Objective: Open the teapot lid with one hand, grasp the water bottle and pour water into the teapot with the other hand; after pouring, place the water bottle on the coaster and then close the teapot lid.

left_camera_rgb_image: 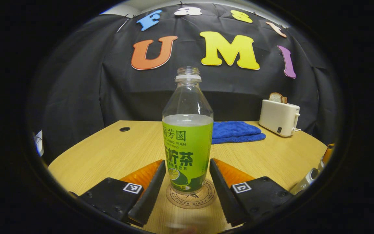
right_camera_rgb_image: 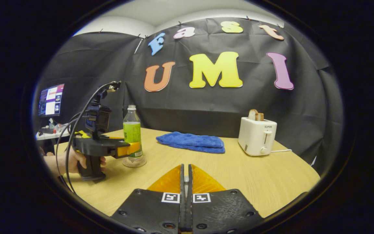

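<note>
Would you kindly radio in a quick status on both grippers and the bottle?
Left gripper open, fingers flanking the water bottle, not gripping. Bottle upright on coaster, uncapped. Right gripper shut, something small between its tips. Blue towel and toaster stand well clear.

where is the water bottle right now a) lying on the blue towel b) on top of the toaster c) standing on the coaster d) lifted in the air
c: the water bottle stands upright on the round coaster, between the open fingers of the left hand-held gripper.

Left hand-held gripper (left_camera_rgb_image: 187, 182) spread wide, right hand-held gripper (right_camera_rgb_image: 185, 182) fingers together
</note>
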`<state>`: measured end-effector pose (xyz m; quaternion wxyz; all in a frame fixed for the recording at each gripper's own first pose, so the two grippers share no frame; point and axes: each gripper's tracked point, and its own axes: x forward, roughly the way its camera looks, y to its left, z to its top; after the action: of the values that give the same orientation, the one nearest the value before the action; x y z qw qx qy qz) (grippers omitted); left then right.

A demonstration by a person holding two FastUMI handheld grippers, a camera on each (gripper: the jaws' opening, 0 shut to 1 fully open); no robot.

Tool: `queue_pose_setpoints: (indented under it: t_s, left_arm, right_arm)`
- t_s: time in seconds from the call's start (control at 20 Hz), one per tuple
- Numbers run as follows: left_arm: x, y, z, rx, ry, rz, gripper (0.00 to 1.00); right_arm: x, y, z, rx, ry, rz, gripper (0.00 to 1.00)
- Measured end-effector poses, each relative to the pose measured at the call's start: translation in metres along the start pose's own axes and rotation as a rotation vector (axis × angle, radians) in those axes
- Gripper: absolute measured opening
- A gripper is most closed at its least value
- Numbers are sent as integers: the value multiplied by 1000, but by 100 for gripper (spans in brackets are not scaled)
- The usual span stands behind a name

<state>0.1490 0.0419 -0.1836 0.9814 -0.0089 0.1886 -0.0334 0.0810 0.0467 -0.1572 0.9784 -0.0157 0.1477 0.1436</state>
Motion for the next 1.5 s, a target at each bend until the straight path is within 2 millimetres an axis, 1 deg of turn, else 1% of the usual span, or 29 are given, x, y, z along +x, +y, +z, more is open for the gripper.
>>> queue_pose_setpoints:
  t_s: [0.05, 0.1, 0.2, 0.3, 0.4, 0.5, 0.65, 0.8, 0.85, 1.05, 1.35, 1.5]
  left_arm:
    - [-6, 0, -3, -2, 11, -2, 92]
    - [-6, 0, -4, -2, 12, -3, 100]
    - [-9, 3, -2, 7, 6, 12, 100]
    - [-19, 14, 2, 12, -1, 55, 100]
    - [-37, 25, 5, 6, 0, 95, 100]
    - [-56, 26, 8, -6, -3, 101, 100]
    - [-85, 28, 22, -14, -49, 102, 100]
    - [-105, 30, 34, -7, -101, 108, 99]
    - [-110, 30, 36, -5, -112, 109, 100]
    - [-120, 29, 44, -12, -137, 112, 100]
    - [-125, 24, 39, -24, -127, 105, 100]
    - [-126, 21, 39, -21, -129, 101, 100]
  right_arm:
    - [1, 1, 0, 2, 1, 1, 0]
    - [2, 1, 0, 3, 4, 3, 0]
    - [2, 4, 1, 15, -1, 10, 0]
    - [4, 7, 0, 23, -1, 21, 0]
    - [6, 12, 0, 27, -6, 37, 0]
    - [7, 16, -4, 28, -9, 48, 0]
    - [9, 18, -11, 34, -8, 57, 0]
    - [10, 16, -16, 38, -12, 46, 0]
    - [10, 16, -17, 41, -14, 45, 0]
    - [11, 15, -15, 15, -28, 37, 0]
    - [10, 13, -17, -28, -57, 31, 0]
    - [9, 11, -18, -40, -54, 26, 0]
